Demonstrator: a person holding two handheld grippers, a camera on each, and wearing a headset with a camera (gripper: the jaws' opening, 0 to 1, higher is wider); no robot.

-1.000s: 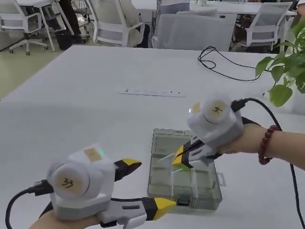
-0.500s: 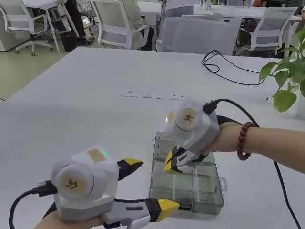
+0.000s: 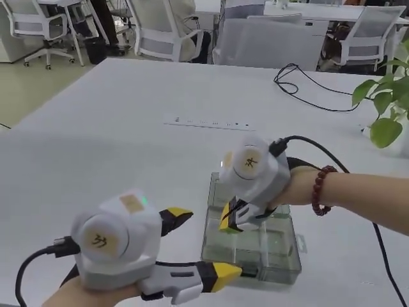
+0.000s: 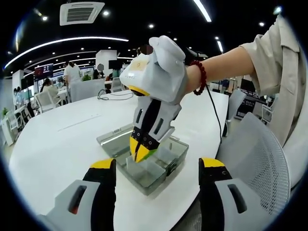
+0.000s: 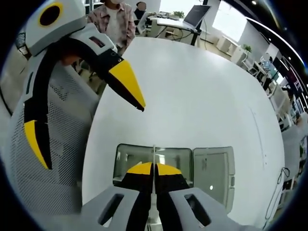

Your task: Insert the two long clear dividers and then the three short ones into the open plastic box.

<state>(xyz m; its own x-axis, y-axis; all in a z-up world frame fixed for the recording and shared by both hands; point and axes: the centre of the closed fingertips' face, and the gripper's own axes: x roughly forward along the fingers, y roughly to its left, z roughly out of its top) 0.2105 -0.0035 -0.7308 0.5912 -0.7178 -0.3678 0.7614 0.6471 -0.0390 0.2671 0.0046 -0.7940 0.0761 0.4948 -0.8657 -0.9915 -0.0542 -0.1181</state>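
Right claw [image 3: 229,224] shifted left over box [image 3: 281,259], pinching divider [image 5: 153,153]; left claw [image 3: 209,243] agape.

place: likely office | swivel chairs [image 3: 364,32] | white desks [image 3: 300,9] | laptop [image 5: 195,17]

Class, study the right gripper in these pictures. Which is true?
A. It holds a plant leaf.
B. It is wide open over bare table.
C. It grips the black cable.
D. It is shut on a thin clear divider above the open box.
D: the right gripper has its yellow tips closed on the clear divider, over the open box.
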